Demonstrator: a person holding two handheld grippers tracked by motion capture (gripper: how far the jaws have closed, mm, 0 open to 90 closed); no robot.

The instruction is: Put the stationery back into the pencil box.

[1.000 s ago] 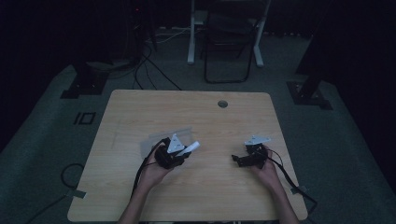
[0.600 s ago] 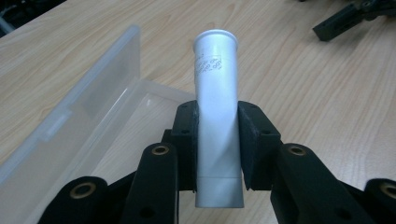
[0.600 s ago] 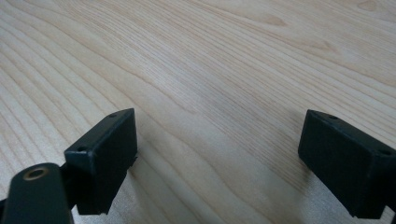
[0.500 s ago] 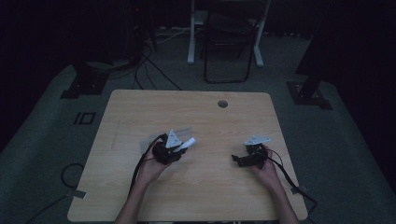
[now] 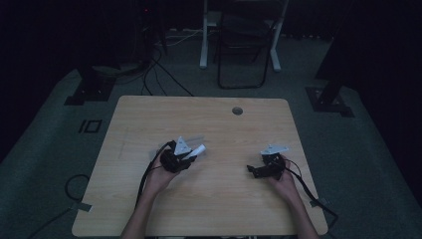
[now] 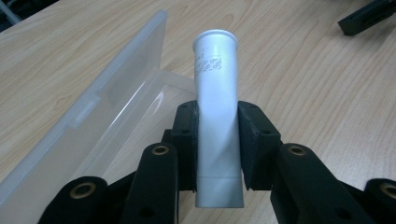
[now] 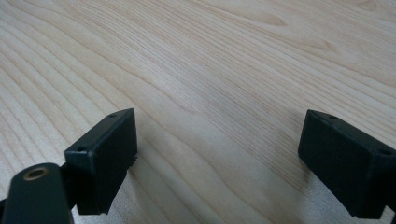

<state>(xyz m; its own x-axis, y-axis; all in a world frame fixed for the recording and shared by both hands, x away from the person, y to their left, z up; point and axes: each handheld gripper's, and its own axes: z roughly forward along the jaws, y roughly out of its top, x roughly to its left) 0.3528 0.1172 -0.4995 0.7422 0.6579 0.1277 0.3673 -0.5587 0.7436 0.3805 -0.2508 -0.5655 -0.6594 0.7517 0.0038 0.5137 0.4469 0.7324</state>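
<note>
A white plastic tube [image 6: 215,84] with a rimmed open end and small printed text is clamped upright between the pads of my left gripper [image 6: 217,135]. In the high view the left gripper [image 5: 190,153] sits left of the table's middle, and the tube [image 5: 198,149] points right and away. Beside it in the left gripper view lies a clear plastic box [image 6: 140,112] with its hinged lid [image 6: 93,98] laid open to the left. My right gripper [image 5: 256,171] rests low at the right of the table, its jaws [image 7: 217,154] wide apart over bare wood with nothing between them.
The wooden table [image 5: 224,124] has a round cable hole [image 5: 237,110] near its far edge. Cables trail from both grippers off the near edge. A folding chair [image 5: 244,45] and stand bases stand on the dark floor beyond the table.
My left gripper has drifted slightly left and away with the tube still in it. The right gripper has stayed where it was.
</note>
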